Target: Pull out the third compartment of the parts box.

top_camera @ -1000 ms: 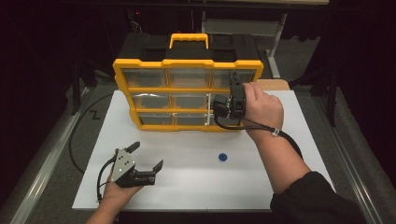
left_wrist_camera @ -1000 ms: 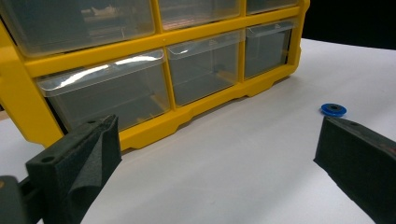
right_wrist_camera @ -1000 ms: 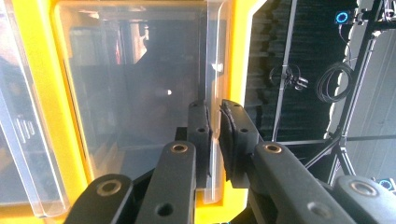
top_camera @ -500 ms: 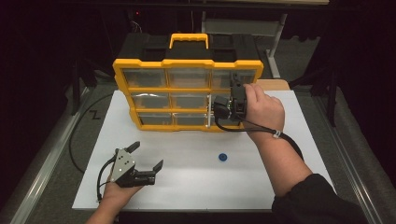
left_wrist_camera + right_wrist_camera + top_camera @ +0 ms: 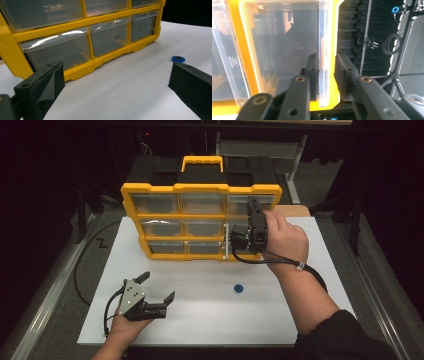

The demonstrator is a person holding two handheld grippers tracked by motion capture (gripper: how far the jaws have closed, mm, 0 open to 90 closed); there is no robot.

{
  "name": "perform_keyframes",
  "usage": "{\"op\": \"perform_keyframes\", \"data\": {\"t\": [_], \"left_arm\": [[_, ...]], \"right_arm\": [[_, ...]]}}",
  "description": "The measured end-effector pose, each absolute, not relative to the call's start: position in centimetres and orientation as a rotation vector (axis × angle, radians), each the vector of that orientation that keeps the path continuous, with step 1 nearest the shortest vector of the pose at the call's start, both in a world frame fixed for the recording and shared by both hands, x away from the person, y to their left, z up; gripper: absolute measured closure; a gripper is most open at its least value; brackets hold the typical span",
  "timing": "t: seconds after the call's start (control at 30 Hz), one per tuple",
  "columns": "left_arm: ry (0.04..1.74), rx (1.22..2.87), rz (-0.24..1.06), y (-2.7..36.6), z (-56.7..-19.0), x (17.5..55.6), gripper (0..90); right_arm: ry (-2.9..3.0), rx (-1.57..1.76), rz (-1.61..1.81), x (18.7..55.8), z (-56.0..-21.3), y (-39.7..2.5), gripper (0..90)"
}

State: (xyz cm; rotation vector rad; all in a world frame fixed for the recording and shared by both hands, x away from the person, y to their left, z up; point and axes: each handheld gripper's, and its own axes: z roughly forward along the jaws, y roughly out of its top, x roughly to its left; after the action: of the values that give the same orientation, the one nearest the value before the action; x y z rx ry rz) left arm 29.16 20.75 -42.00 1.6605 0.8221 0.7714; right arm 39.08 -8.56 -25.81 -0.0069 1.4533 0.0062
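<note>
A yellow organizer case [image 5: 200,217] with a yellow handle stands upright toward the far side of the white table [image 5: 210,320], its grid of clear drawers facing the person. In the right gripper view, the clear front wall of a drawer [image 5: 323,50] at the case's right edge sits between the two black jaws. The right gripper [image 5: 250,232] is closed narrowly on that wall, one jaw inside the drawer and one outside; in the high view it is at the middle drawer of the right column. What lies in that drawer cannot be told through the hazy plastic.

In the left gripper view the bottom row of drawers [image 5: 57,51] looks bare, showing only its own ribs and reflections. A drawer in the row above holds something pale and small [image 5: 56,6], too blurred to name.

A small blue ring [image 5: 238,288] lies flat on the table in front of the case, well apart from it, below the right hand [image 5: 285,240].

The left gripper [image 5: 150,295] rests low near the front left of the table, held by the left hand [image 5: 122,325]. Its jaws are spread wide and hold nothing, pointing toward the case.
</note>
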Motion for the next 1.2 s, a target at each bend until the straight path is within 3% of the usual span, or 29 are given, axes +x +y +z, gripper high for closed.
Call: {"op": "perform_keyframes", "data": {"t": [0.33,0.73,1.2], "left_arm": [[0.822,1.660,0.772,20.77,-41.99,29.16,1.0],[0.825,1.653,0.773,20.85,-41.95,29.15,1.0],[0.828,1.646,0.777,20.91,-41.93,29.14,1.0]], "right_arm": [[1.490,-0.011,-0.023,39.70,-25.49,-8.82,68.5],[1.493,-0.008,-0.021,39.74,-25.40,-8.50,80.4],[1.498,-0.016,-0.033,39.08,-25.35,-8.26,81.1]]}}
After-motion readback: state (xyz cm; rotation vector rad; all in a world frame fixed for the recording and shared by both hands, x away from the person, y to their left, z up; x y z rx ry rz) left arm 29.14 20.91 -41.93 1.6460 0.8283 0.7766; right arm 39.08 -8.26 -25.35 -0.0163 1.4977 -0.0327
